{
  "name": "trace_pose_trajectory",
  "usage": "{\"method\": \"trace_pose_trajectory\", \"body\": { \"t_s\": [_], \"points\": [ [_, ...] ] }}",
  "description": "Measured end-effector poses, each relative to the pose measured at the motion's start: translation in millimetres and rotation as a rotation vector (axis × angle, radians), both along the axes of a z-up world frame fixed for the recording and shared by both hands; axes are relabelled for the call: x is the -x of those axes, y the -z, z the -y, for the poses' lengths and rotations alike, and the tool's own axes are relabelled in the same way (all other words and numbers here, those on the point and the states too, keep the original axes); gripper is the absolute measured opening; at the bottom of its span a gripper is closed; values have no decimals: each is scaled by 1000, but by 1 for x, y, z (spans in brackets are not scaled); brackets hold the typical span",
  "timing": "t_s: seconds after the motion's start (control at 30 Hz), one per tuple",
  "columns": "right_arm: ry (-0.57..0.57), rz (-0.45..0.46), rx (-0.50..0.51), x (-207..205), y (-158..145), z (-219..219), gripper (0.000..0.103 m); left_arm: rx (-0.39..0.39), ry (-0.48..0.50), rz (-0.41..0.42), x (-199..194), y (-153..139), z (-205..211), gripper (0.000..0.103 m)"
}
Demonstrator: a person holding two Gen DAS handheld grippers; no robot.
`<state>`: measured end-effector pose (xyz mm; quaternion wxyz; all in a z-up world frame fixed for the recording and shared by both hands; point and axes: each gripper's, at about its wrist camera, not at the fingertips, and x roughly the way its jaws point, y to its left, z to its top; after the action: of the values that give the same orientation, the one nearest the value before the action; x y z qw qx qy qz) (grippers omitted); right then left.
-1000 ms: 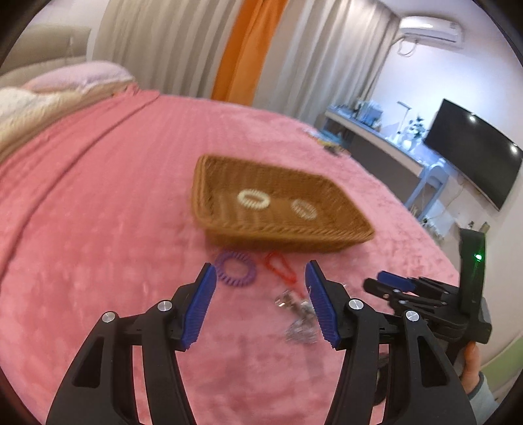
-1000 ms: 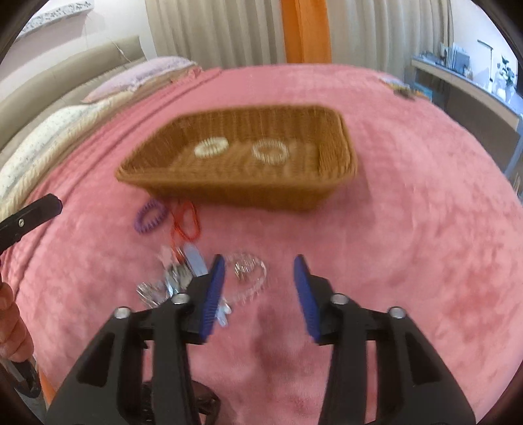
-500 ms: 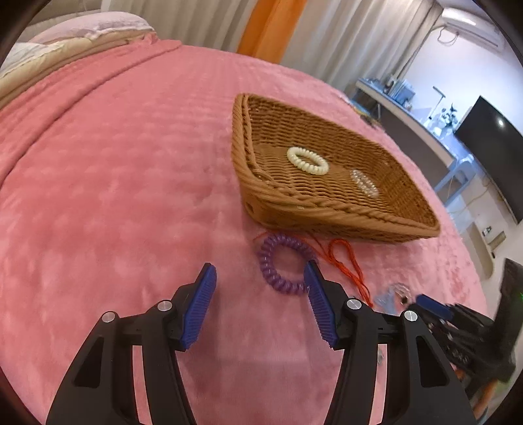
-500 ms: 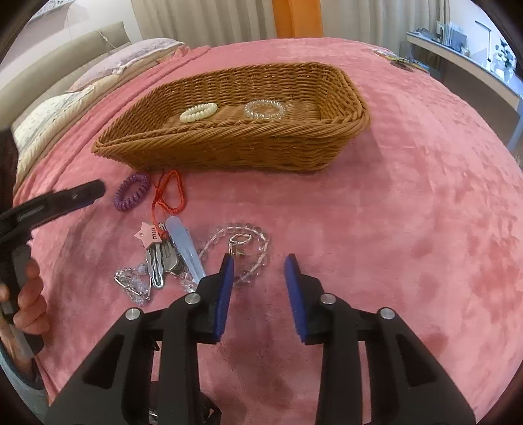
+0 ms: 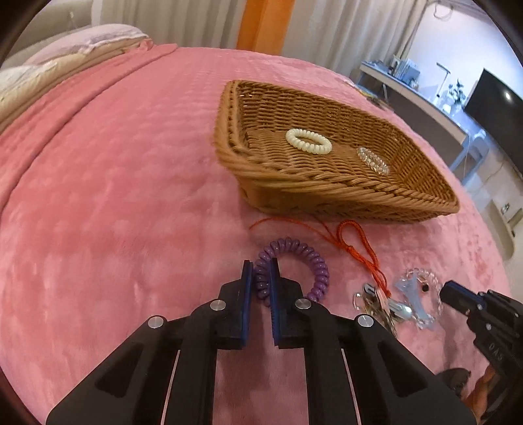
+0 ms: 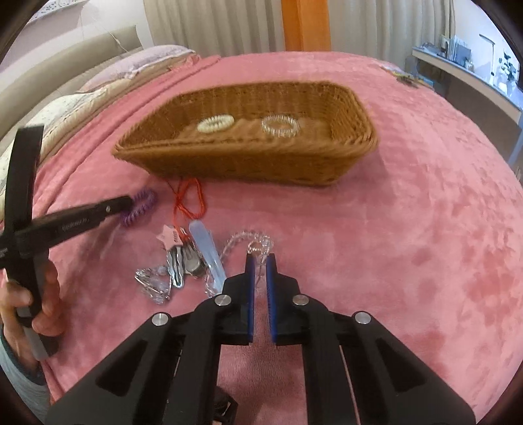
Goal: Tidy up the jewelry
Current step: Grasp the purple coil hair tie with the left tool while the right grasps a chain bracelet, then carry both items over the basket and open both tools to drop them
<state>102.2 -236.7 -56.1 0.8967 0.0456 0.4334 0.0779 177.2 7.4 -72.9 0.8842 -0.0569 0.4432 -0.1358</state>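
Pink bedspread (image 5: 114, 196); hair clip (image 6: 209, 258) lengthwise toward basket (image 6: 248, 163).

A pink bedspread (image 5: 114, 196) with a plush, dimpled nap fills most of both views. At its far edge lie a lilac pillow (image 5: 94, 37) and folded cream bedding (image 6: 75, 104). Behind the bed hang pale curtains (image 5: 183, 23), parted by one orange panel (image 5: 264, 24). Along the right wall runs a long shelf (image 5: 421, 98) crowded with small items (too small to make out), and beside it a dark television (image 5: 500, 108) catches a spot of light
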Motion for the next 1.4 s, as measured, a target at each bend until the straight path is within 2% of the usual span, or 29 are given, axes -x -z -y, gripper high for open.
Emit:
{"method": "trace_pose_trajectory", "body": {
  "t_s": [0.07,0.27,0.4,0.63,0.7,0.83,0.9,0.97,1.03,1.2,1.4],
  "points": [
    [-2,12,-7,1,-7,1,1,15,-4,-1,4,1,-5,8],
    [21,7,-20,1,-11,12,0,54,-7,14,10,5,-6,8],
    [-1,-65,-139,-6,0,23,2,83,-4,14,11,9,-10,8],
    [-8,-94,-89,-18,14,10,26,93,7,19,12,9,-12,8],
    [-4,-95,-68,-19,18,8,28,93,10,21,13,10,-12,8],
    [-8,-83,32,-18,21,-4,28,85,14,27,14,10,-10,8],
    [-15,-72,102,-16,22,-14,24,74,17,32,15,10,-8,8],
    [-31,-62,141,-14,24,-21,12,60,22,39,16,9,-5,8],
    [-41,-63,140,-12,23,-23,6,49,28,46,17,9,-2,8],
    [-8,-30,112,1,14,-10,6,27,36,65,21,6,1,8],
    [-24,36,34,8,-18,2,6,65,42,105,32,-7,-3,7]
  ]
}}
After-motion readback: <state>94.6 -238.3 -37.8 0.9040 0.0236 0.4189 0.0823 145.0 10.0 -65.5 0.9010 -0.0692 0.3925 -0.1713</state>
